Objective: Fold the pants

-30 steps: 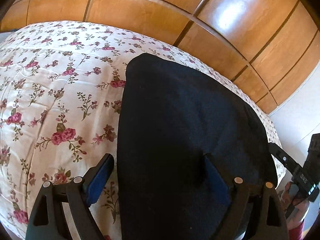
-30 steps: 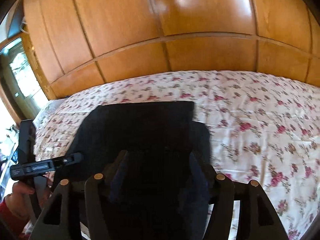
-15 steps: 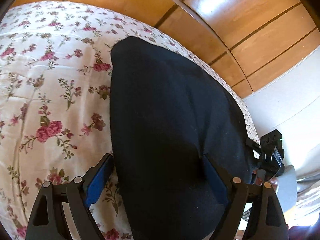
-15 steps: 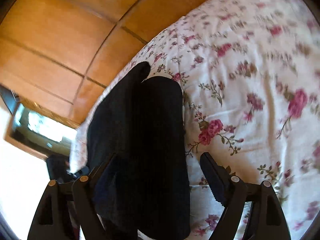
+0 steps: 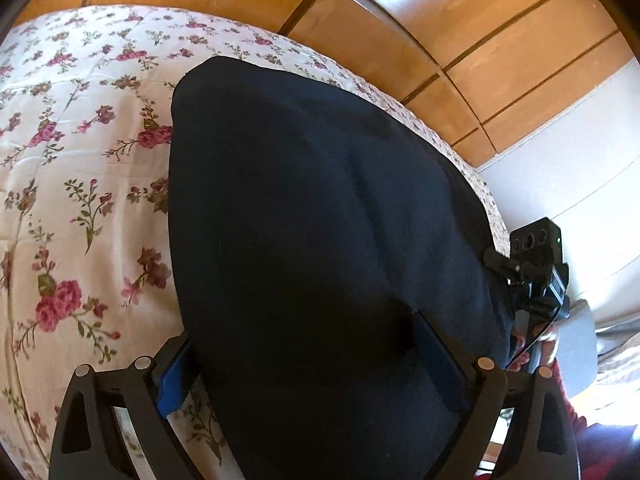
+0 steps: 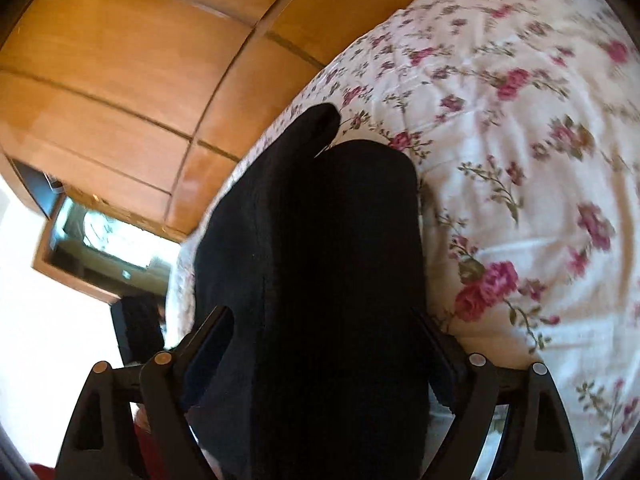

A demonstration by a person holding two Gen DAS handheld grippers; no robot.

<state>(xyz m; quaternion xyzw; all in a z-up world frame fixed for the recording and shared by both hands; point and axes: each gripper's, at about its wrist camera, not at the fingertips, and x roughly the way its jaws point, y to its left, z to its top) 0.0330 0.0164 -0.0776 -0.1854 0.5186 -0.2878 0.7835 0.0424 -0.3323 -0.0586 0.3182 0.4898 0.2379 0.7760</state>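
The black pants (image 5: 320, 240) lie on the floral bedspread (image 5: 80, 160), draped between both wide-spread grippers' fingers. Only the left gripper (image 5: 316, 364) view shows the right gripper (image 5: 536, 272); the right gripper's view shows a window (image 6: 104, 248) to its left.

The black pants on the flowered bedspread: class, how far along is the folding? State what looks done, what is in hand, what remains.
Done: the black pants lie on the bedspread as a compact doubled slab. In hand: the left gripper and right gripper both have cloth between open fingers at the near edge. Left: probably one more fold or smoothing; the far end looks uneven.
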